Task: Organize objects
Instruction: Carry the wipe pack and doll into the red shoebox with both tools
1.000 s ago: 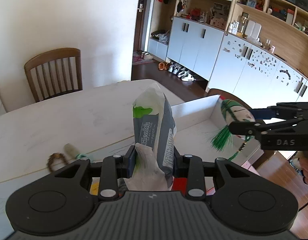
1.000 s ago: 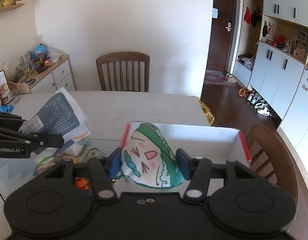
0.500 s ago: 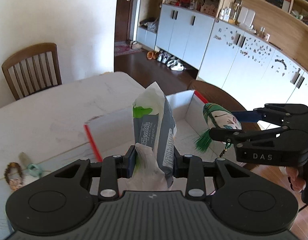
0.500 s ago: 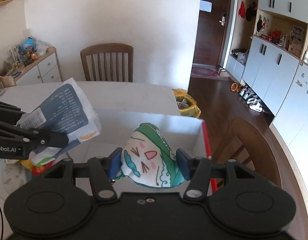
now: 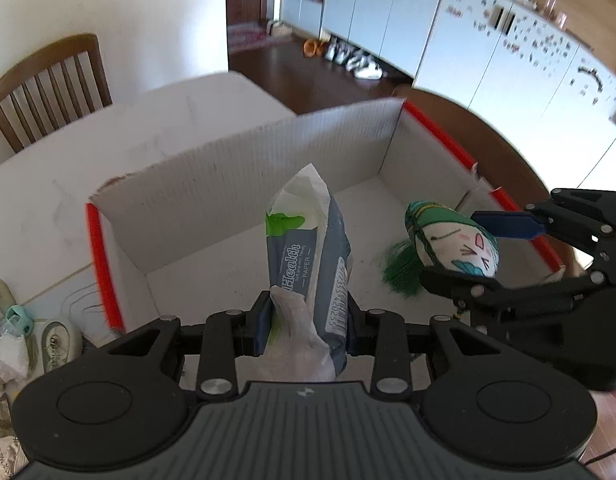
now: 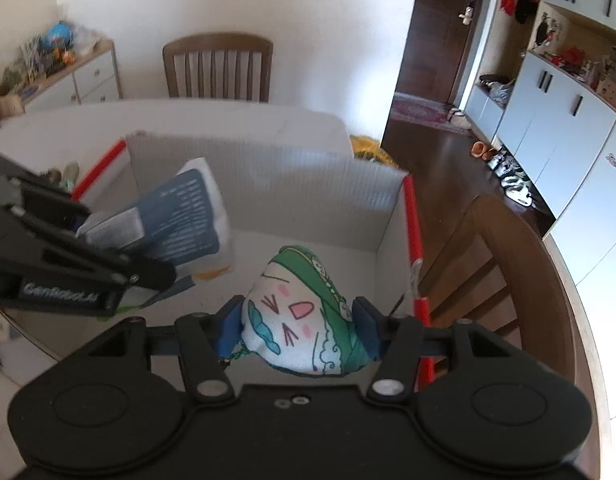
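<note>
left gripper (image 5: 305,326) is clamped on a grey-white tissue pack (image 5: 308,268), right gripper (image 6: 297,330) pinches a green-haired plush doll head (image 6: 301,320), both over the white corrugated box with red edges (image 5: 235,168). pack's bottom is hidden behind the gripper body, and the clutter (image 5: 23,340) left of the box is too blurry to name.
</note>
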Motion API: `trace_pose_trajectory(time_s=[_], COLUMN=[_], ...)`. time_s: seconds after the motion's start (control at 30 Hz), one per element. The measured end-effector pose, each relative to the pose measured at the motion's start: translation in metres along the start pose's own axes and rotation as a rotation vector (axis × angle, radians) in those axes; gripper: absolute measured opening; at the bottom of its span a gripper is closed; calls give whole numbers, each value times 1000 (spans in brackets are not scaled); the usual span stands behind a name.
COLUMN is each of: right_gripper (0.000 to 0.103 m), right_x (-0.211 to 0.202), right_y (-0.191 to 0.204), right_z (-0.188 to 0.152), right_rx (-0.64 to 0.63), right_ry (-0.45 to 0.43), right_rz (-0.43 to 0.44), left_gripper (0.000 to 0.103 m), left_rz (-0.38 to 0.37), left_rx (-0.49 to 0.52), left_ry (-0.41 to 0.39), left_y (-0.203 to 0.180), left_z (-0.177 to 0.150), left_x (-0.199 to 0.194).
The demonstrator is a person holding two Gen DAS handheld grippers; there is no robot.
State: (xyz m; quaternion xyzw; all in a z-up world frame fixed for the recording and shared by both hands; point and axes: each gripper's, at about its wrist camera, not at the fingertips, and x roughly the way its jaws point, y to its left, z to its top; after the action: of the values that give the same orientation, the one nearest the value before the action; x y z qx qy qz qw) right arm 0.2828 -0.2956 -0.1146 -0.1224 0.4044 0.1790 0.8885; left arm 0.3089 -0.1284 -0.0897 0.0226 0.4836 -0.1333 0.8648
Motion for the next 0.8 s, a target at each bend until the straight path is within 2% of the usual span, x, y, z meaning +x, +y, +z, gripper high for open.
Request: trace_pose_trajectory(time_s=[0.3,0.47,0.8], right_gripper=[57,57,57], right_x=[30,39,52], right_y=[0,-1,1], right_z=[-3,-3,-1], right_rx=[-58,-69,-95], right_ry=[97,144,188], right_rz=[30,72,75], left_gripper=[34,35,39], left_rz=[13,23,17], left_rx=[-12,-10,-14], left_ry=[146,187,239], left_y=[3,5,10], left_z=[5,7,8], left_x=[37,47,59])
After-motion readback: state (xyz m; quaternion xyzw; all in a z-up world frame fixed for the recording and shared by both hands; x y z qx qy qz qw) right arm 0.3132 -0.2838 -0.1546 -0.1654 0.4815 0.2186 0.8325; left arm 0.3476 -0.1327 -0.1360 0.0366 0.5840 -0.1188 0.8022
